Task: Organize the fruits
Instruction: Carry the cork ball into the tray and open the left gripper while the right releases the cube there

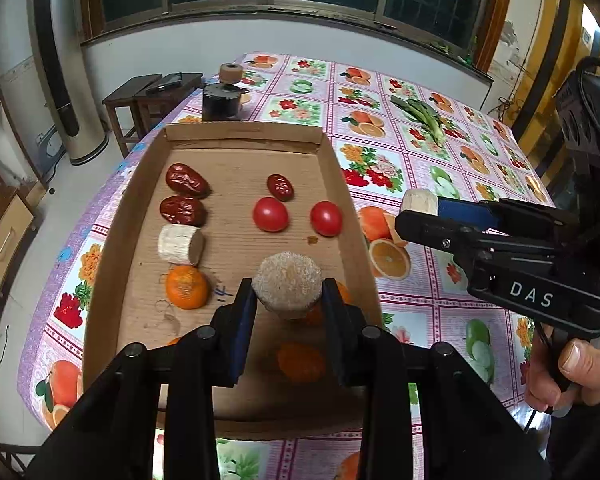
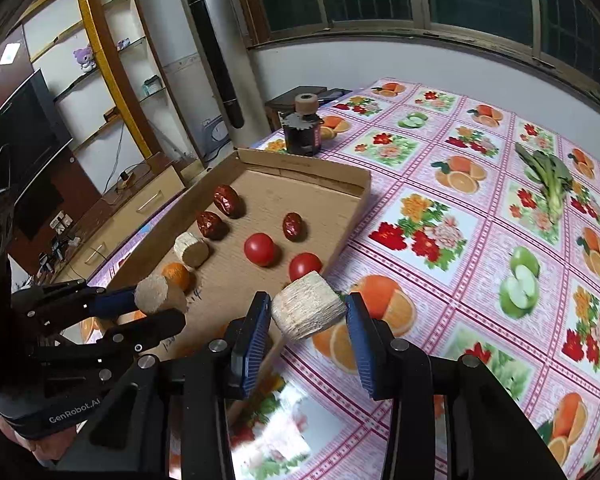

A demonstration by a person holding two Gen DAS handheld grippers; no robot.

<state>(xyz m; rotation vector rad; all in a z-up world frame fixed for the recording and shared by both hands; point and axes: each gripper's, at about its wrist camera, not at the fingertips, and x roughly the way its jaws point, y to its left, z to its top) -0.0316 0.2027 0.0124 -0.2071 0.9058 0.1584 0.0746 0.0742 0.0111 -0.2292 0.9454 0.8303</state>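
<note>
Cardboard tray (image 1: 140,184) holds dates and tomatoes while each hand-held gripper, left (image 1: 288,300) and right (image 2: 306,312), clamps a pale sugarcane chunk.

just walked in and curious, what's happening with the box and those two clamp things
A person is sorting produce into a shallow cardboard box on a fruit-print tablecloth, holding a gripper in each hand. The left gripper is shut on a pale sugarcane chunk above the box. The right gripper is shut on another cane piece by the box's right edge. Already lying inside are three red dates, two tomatoes, one cane piece and oranges.
</note>
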